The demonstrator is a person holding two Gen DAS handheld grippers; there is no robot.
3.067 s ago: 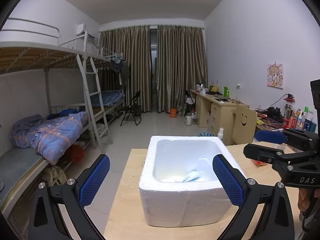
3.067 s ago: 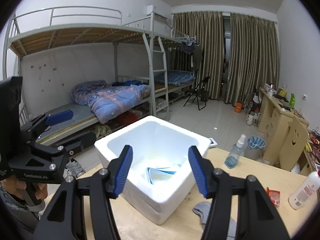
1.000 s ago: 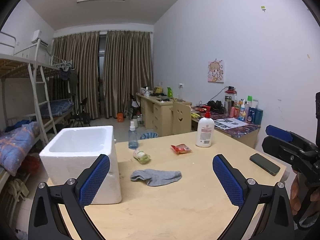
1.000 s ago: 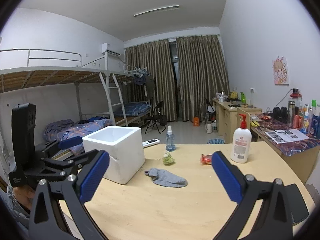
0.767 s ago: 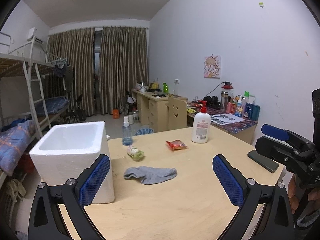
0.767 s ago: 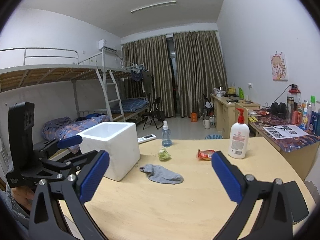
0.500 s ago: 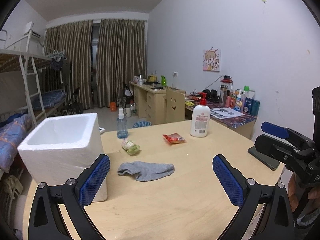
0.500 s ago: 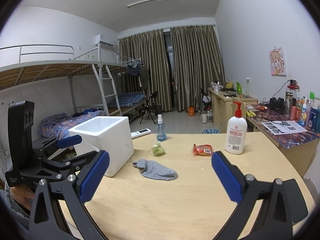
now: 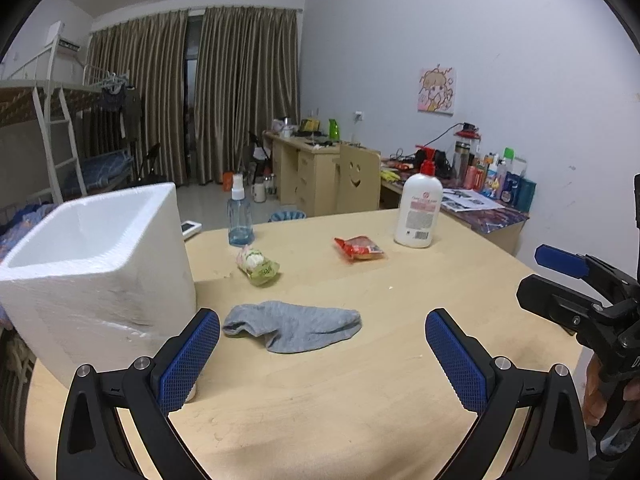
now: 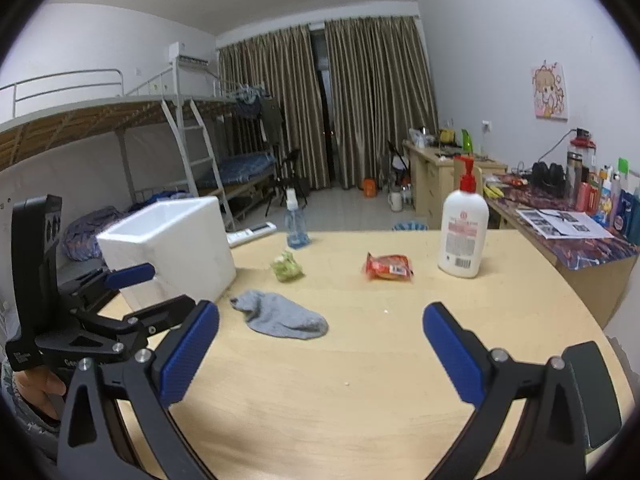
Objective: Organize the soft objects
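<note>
I am holding my left gripper (image 9: 322,354) low over the near edge of the pale wooden table (image 9: 360,400), its blue-padded jaws spread wide and gripping nothing, the camera looking level across the tabletop. My right gripper (image 10: 320,350) is hanging at much the same height just beside it, equally wide and equally empty; each tool is showing at the edge of the other's view, so I am carrying the pair side by side, both facing the work.

Between the left pads, a little ahead, a limp grey sock (image 9: 294,324) is lying flat on the wood, crumpled at its cuff and near the white foam box (image 9: 96,276) without clearly touching it. Beyond it a small soft green-and-white packet (image 9: 258,264) and a red snack pouch (image 9: 359,248) are resting apart from each other, both well clear of the box.

The open box is standing at the table's left end; from these angles I cannot see what is lying inside it. By my reading, the job is far from finished: the sock and the two pouches are waiting outside the box, and the sock looks the likeliest next pick.

A clear blue spray bottle (image 9: 240,214) and a white pump bottle with a red top (image 9: 418,208) are standing further back, rigid things I am judging to be none of my business here.
</note>
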